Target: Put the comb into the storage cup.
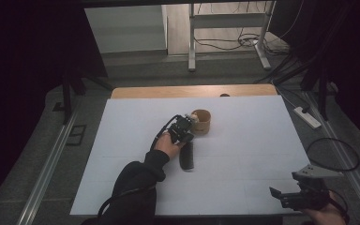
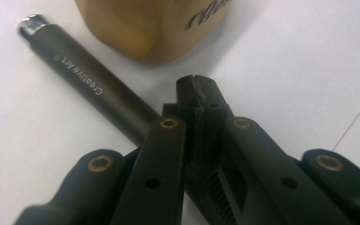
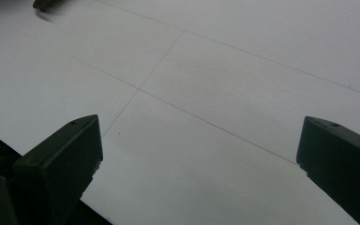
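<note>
Left gripper [image 2: 198, 84], jaws pressed together and empty, beside the pen [image 2: 86, 84] and cup [image 2: 154, 28]; we reopen before regrasping the pen.

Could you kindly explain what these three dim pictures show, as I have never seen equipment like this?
A person at a table covered in white board holds a two-jaw tool in each hand. One picture looks down from above; the other two come from cameras riding on each tool. The left gripper is shut with nothing between its jaws, beside a dark grey cylindrical pen with a silver tip and a round tan wooden cup. A flat black oblong object lies nearby. The right gripper rests open at the table's near edge, holding nothing.
</note>
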`<state>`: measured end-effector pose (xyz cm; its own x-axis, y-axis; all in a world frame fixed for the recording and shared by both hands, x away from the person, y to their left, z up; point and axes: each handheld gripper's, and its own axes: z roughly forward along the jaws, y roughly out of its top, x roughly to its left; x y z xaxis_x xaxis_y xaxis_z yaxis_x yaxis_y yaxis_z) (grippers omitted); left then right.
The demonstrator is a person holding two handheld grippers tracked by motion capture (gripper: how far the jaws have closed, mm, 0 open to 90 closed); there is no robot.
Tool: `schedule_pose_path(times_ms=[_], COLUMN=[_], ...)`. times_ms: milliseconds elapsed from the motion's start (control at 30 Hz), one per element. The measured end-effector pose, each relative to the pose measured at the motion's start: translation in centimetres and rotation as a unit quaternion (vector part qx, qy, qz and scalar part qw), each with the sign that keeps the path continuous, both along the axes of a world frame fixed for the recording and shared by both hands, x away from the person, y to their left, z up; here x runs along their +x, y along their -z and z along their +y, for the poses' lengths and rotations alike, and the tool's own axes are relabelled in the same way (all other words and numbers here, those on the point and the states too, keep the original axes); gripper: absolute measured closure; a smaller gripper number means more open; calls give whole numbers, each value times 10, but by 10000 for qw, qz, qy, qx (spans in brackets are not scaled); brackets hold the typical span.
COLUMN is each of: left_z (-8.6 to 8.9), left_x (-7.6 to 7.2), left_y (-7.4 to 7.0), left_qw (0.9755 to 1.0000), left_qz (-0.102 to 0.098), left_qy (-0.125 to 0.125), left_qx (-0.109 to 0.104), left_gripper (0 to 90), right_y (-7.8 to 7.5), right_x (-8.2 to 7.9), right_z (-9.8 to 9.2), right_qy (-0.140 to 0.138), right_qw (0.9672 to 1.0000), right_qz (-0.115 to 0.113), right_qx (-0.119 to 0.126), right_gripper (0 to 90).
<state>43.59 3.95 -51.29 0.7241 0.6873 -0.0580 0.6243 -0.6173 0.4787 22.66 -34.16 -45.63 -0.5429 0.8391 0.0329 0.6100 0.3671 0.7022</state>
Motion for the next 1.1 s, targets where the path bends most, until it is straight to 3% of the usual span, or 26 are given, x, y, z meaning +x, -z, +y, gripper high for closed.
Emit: schedule_pose_path(times_ms=[500, 733, 1100], left_z=[32, 52, 84], left_x=[5, 7, -2], left_y=[1, 1, 2], left_qw=[9993, 9989, 9979], left_qz=[80, 57, 174], left_qy=[-367, -468, -607], left_qx=[-28, 81, 152], left_gripper=[887, 887, 886], right_y=[0, 0, 0], right_x=[0, 0, 0], right_z=[0, 0, 1], right_qy=[-9, -16, -14], right_qw=[10000, 10000, 10000], right_qz=[-16, -17, -5], right_qx=[-14, -16, -35], right_gripper=[8, 9, 9])
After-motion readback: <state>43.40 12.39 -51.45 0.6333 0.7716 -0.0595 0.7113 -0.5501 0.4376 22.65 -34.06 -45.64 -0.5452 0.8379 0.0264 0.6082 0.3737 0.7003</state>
